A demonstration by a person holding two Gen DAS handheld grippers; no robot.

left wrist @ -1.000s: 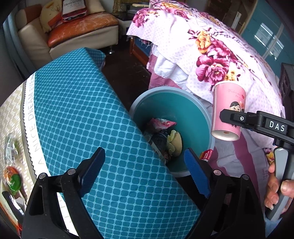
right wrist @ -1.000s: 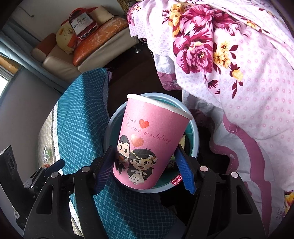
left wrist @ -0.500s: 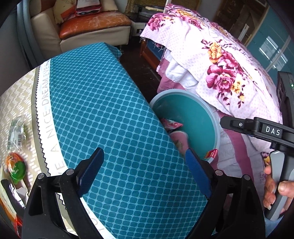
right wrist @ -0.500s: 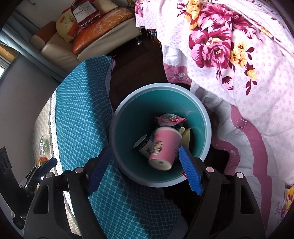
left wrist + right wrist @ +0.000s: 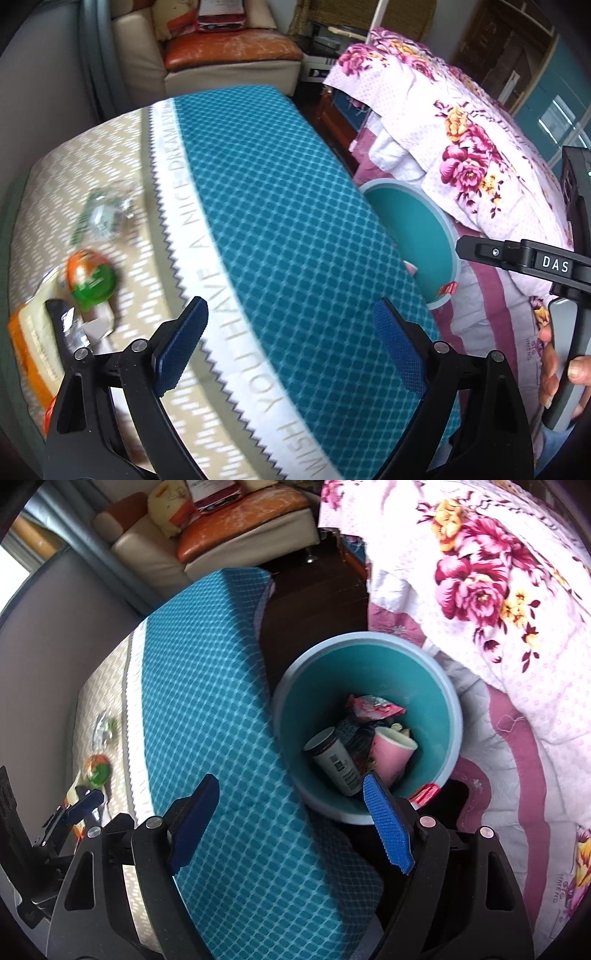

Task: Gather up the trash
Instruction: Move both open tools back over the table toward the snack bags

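The pink paper cup (image 5: 391,753) lies tilted inside the teal bin (image 5: 454,701), beside a dark jar (image 5: 334,762) and a pink wrapper (image 5: 373,707). My right gripper (image 5: 290,786) hangs above the bin's near rim and the table edge; its jaws are opening and nothing is between them. My left gripper (image 5: 290,306) is open and empty over the teal tablecloth (image 5: 277,221). On the beige part of the table lie a crumpled clear wrapper (image 5: 107,214), an orange-and-green packet (image 5: 90,280) and an orange packet (image 5: 29,354).
A bed with a floral quilt (image 5: 461,158) crowds the bin's far side. A leather sofa (image 5: 229,59) stands beyond the table. Dark floor (image 5: 314,602) shows between table and bed. A hand (image 5: 554,365) grips the right tool's handle.
The pink cup left the right gripper and dropped into the bin, and those jaws widened. Both grippers shifted from the bin toward the table, bringing the table trash further into view.
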